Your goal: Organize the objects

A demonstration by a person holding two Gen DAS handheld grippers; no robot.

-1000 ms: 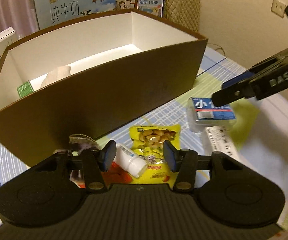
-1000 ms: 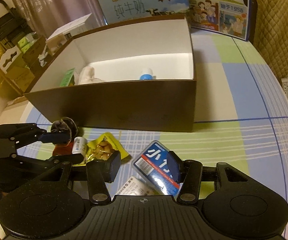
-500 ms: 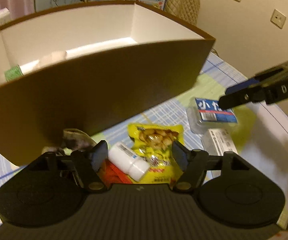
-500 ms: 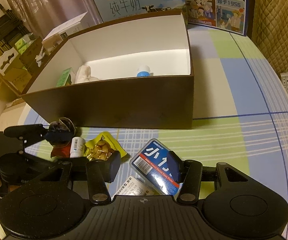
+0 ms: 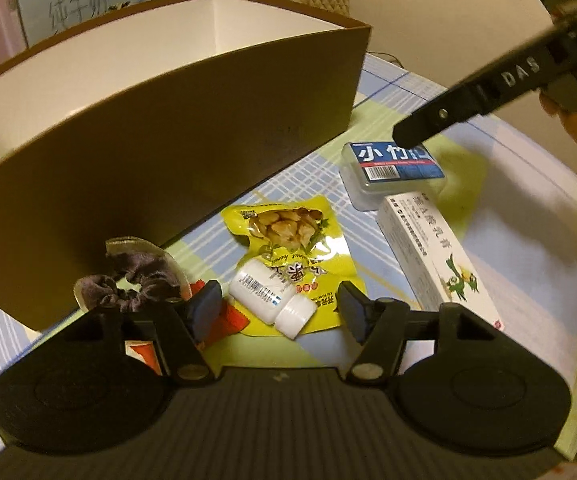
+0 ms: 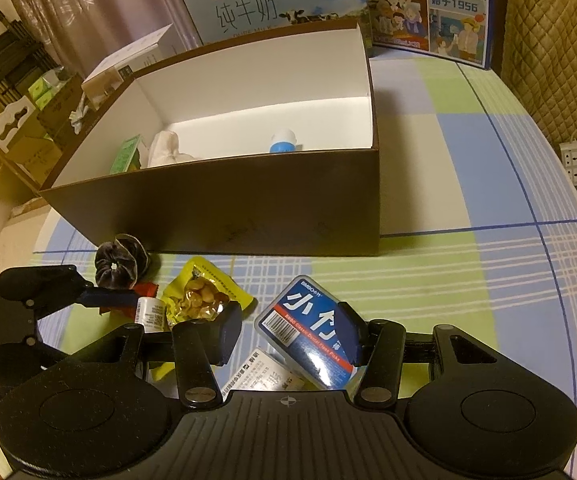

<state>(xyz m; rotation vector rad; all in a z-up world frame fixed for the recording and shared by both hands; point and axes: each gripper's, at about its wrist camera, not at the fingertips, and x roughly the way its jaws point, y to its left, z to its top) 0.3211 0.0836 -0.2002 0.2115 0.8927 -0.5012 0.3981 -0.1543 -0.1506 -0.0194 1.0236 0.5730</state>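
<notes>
A small white bottle (image 5: 272, 294) lies on a yellow snack packet (image 5: 288, 256), between the spread fingers of my open left gripper (image 5: 278, 310). Left of it sit a dark scrunchie (image 5: 136, 280) and a red packet (image 5: 224, 316). My open right gripper (image 6: 290, 332) straddles a clear case with a blue label (image 6: 308, 336); the right fingertip (image 6: 348, 332) overlaps the label. A white carton (image 5: 436, 256) lies beside the case. The brown box (image 6: 224, 208) behind holds a green packet (image 6: 126, 154), a white pouch (image 6: 166, 148) and a blue-capped bottle (image 6: 284, 140).
Milk cartons (image 6: 276, 0) and a picture box (image 6: 428, 12) stand behind the brown box on the checked tablecloth (image 6: 468, 240). A quilted chair (image 6: 548, 40) is at the right, a power strip (image 6: 576, 160) beyond the table edge. Shelves and boxes (image 6: 20, 112) crowd the left.
My left gripper has dropped closer over the white bottle, its fingers spreading wider. The right gripper has lowered around the blue-labelled case.
</notes>
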